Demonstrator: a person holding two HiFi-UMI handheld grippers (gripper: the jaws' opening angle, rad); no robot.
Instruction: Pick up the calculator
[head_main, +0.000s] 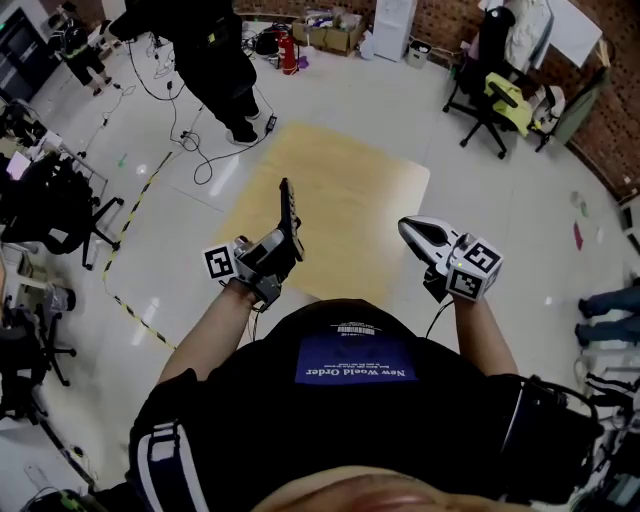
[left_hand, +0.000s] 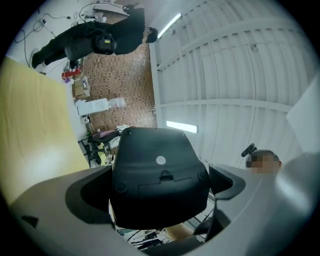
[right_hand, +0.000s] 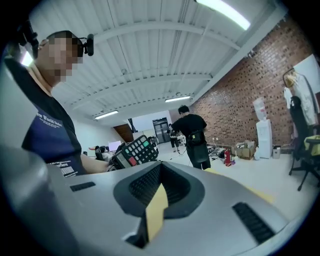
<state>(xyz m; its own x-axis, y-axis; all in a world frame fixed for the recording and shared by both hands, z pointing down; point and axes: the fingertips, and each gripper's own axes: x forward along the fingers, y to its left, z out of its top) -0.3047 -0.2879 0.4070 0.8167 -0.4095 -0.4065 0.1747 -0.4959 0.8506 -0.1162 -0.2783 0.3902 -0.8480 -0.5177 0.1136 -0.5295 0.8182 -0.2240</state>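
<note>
Left gripper view: the left gripper (left_hand: 160, 197) clamps the calculator (left_hand: 159, 165) between its jaws; the right gripper (right_hand: 159, 196) seems closed, empty

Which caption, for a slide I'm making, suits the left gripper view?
Left gripper, jaws shut on the black calculator, its back panel facing the camera.

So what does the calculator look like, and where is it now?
The calculator is black plastic. Its back, in the left gripper view, shows a battery door, small round feet and a pale dot. Its front, in the right gripper view, has pale keys plus a red and a green one. The left gripper is clamped on its lower end and holds it on end above the wooden table. Nothing else touches it.
</note>
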